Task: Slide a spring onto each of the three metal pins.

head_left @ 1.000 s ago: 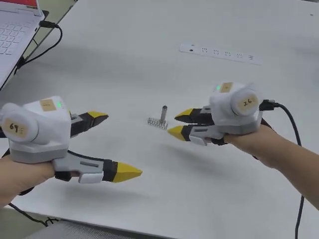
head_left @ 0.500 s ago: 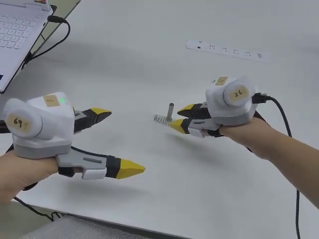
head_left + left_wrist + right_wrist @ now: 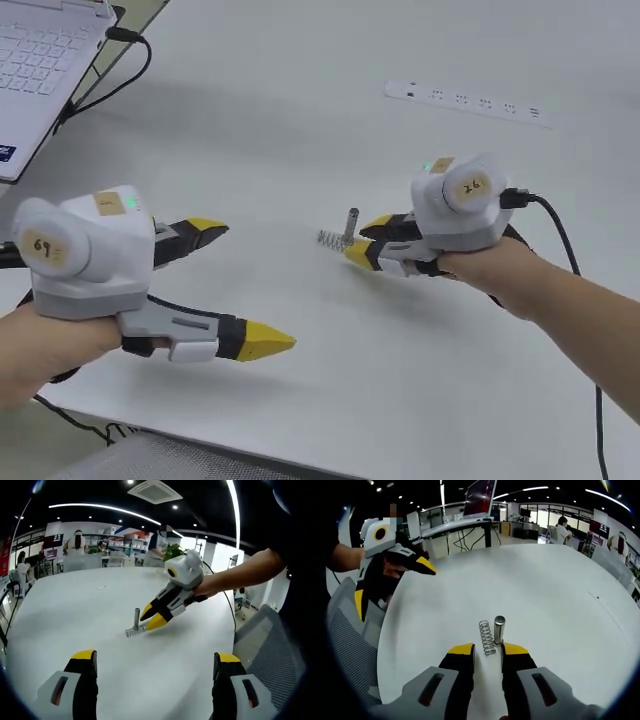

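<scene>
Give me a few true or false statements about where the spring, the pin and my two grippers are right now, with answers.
1. The spring is already on the pin. False: it lies on the table beside the upright pin.
2. The left gripper has its fingers wide apart. True.
3. The right gripper is close to the spring and pin. True.
4. The power strip lies between the two grippers. False: it lies farther off, beyond the right gripper.

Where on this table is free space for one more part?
Free: the table stretch between laptop and power strip, and the near patch between left gripper and right gripper. Crowded: around the pin and spring by the right gripper.
</scene>
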Available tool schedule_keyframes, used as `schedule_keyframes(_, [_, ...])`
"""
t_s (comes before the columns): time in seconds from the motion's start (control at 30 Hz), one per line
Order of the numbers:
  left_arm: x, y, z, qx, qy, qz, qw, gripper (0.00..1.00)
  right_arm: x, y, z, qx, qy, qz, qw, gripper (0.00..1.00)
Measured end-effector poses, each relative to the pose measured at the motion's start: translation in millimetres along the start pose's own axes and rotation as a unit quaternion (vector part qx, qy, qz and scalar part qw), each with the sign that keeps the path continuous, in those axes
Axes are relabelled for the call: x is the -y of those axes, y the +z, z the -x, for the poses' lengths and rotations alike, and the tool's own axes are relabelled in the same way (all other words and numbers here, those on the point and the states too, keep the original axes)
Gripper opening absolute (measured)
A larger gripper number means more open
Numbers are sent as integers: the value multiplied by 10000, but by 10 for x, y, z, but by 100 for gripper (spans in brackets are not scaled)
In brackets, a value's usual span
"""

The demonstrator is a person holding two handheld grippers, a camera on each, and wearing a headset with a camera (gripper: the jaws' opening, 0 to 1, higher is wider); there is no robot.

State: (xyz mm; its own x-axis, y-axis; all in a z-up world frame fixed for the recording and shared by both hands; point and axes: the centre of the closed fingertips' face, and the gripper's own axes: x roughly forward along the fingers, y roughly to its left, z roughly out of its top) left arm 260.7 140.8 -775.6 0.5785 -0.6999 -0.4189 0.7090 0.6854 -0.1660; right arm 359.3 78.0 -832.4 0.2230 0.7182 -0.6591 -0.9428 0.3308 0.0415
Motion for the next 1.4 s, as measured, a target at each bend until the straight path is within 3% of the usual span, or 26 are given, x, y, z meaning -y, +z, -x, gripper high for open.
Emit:
schedule_keyframes(1.03, [-27,-55,34,-26,45,83,10000,94,-45,-108,-129,-245,84,8,9997,9])
schedule_keyframes(1.4, [-12,-65,44,-19,50,95,9999,94,-91,-113,-156,-269,158,167,9994,8])
